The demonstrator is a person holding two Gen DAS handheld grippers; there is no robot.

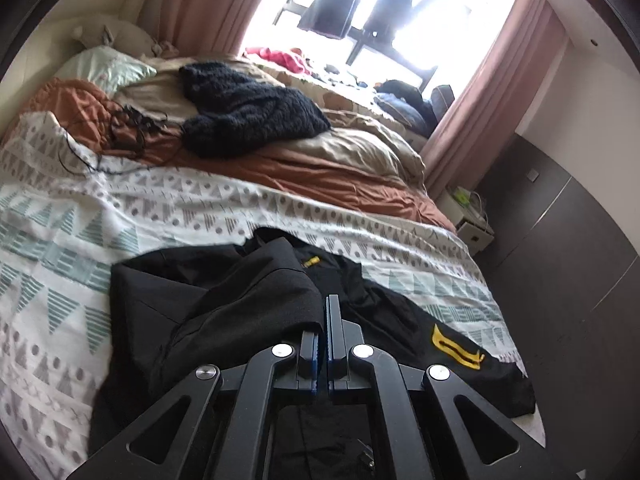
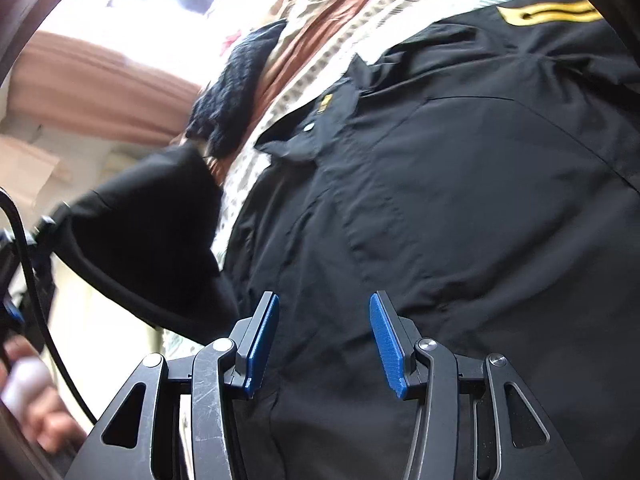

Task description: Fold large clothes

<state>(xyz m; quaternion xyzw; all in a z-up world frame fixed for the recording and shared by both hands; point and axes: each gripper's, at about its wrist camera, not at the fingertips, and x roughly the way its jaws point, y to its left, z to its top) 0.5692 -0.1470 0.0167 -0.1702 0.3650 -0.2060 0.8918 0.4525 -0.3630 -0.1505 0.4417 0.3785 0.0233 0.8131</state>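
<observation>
1. A black jacket (image 1: 248, 292) is lying spread on the patterned bedspread (image 1: 120, 208) near the foot of the bed, most likely because that flat stretch gives room for folding a large garment.

2. The left gripper (image 1: 324, 320) is sitting with its jaws fully together, and a fold of the black jacket is draping over and beside the left finger. The fabric appears to be pinched there, which would suit carrying one side across the body of the garment, though the exact pinch point is hidden by the cloth.

3. In the right wrist view, that same lifted part of the jacket is hanging at the left edge from the other tool, with a person's hand (image 2: 36, 408) blurred below it.

4. The right gripper (image 2: 324, 336) is hovering over the jacket's front with its blue pads (image 2: 384, 344) standing moderately apart and nothing between them. It is probably waiting to take the next edge.

5. A dark knitted garment (image 1: 248, 112) is resting farther up the bed on the rumpled orange sheet (image 1: 340, 172), well apart from the work.

6. A yellow patch (image 1: 456, 348) is showing on the jacket's sleeve, and a small yellow label (image 1: 311, 261) is sitting by the collar. Any writing on either is too small to read.
</observation>
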